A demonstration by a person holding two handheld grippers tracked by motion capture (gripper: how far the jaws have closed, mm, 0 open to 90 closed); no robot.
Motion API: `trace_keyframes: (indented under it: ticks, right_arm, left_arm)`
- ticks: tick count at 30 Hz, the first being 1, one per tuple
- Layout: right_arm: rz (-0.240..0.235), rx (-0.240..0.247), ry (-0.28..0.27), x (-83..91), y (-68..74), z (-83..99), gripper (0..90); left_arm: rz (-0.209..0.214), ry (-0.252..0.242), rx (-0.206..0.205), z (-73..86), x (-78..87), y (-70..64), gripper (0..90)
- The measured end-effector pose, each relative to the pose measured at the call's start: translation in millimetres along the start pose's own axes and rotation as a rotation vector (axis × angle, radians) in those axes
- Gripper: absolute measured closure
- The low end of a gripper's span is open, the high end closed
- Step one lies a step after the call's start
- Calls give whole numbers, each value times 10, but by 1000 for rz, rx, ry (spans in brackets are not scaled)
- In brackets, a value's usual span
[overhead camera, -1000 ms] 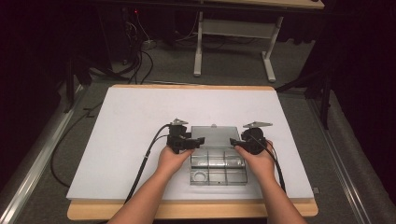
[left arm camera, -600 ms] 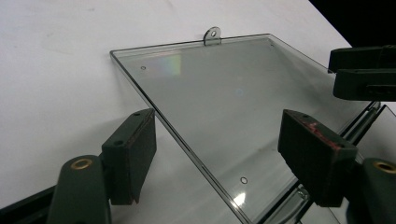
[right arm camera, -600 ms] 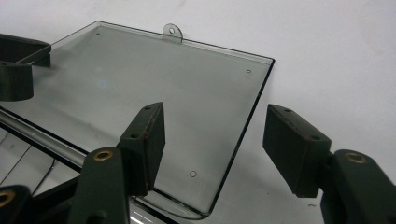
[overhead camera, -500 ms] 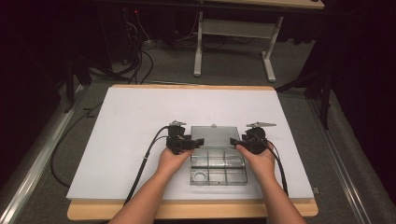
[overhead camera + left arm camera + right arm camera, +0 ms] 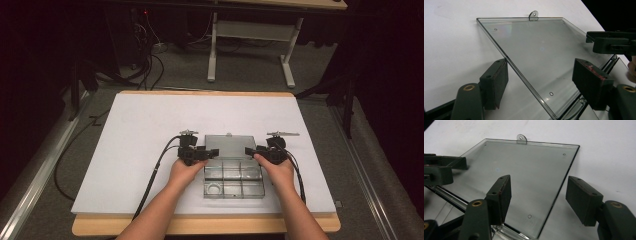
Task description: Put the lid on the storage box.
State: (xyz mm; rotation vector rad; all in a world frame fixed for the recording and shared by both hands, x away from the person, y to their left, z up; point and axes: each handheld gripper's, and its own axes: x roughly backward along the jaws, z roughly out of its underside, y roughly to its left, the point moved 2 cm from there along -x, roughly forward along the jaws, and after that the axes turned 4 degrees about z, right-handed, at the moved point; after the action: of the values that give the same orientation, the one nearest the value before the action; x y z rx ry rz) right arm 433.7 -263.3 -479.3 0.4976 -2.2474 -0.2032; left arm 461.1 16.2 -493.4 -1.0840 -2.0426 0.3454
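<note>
1. high view: clear compartment box [image 5: 233, 181] sits near the front edge of the white table sheet [image 5: 150, 130], between your hands. its lid [image 5: 229, 147] is swung open and lies back flat on the sheet, hinged to the far side of the tray.
2. left gripper [image 5: 199, 153] is at the lid's left edge, right gripper [image 5: 252, 151] at its right edge, both near the hinge line.
3. left gripper view: your jaws are wide apart and straddle the lid's [image 5: 541, 55] side edge, one pad [image 5: 495, 80] outside over the sheet, the other over the plastic. nothing is clamped. the tab [image 5: 533, 15] on the far edge rests on the sheet.
4. right gripper view: same layout mirrored, jaws wide apart across the lid's [image 5: 524, 177] right edge, holding nothing. whether a pad actually touches the plastic is hard to call from this angle.
5. progress, my read: opening looks done, lid fully back. compartments look empty apart from a round shape in the front-left cell, too dim to identify.
6. left to do: if you mean to close it, neither edge is gripped yet, so you'd need to pinch or get under the lid and swing it over the hinge.
</note>
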Motion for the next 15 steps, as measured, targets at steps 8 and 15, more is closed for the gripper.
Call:
trace_keyframes:
  ticks: [8, 15]
  right_arm:
    - [-34, -39, 0, -23, -25, -1, 367]
    - [-44, -31, -12, 4, 4, -28, 399]
  left_arm:
    - [-19, -13, -29, -5, 14, -35, 317]
    - [-54, -37, -72, -38, 85, -66, 420]
